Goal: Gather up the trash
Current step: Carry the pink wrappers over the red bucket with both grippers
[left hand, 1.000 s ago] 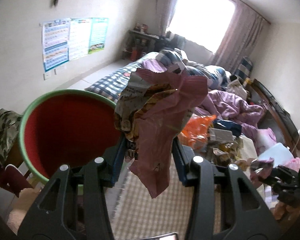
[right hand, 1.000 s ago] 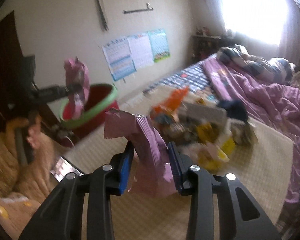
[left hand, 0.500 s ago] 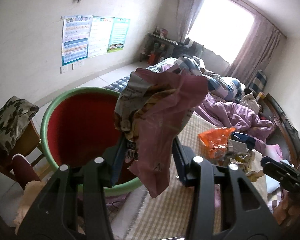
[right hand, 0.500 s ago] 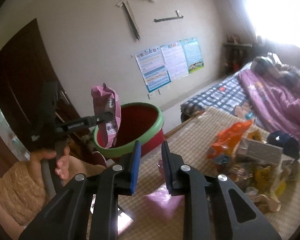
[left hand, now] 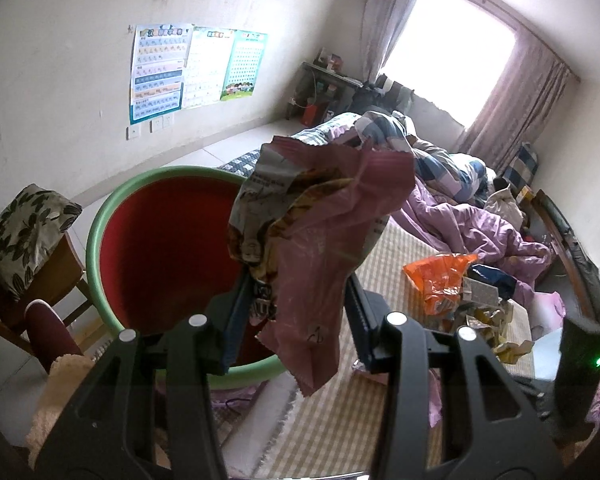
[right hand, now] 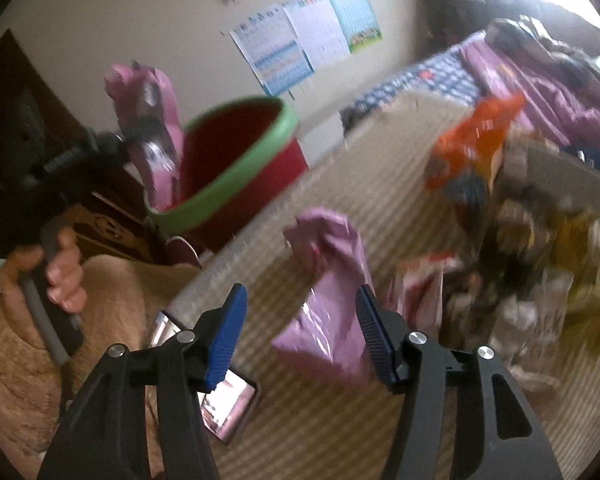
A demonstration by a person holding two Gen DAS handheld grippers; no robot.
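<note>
Left gripper (left hand: 296, 312) pinches a pink wrapper (left hand: 320, 240) beside the bin (left hand: 100, 216); right gripper (right hand: 300, 332) is spread, a pink bag (right hand: 332, 304) seemingly loose between its fingers.

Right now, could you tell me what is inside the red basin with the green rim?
The red basin shows only bare red wall; the pink wrapper in the left claw covers its near right side.

Crinkled wrapper (left hand: 320, 240) – glossy, probably plastic film.
</note>
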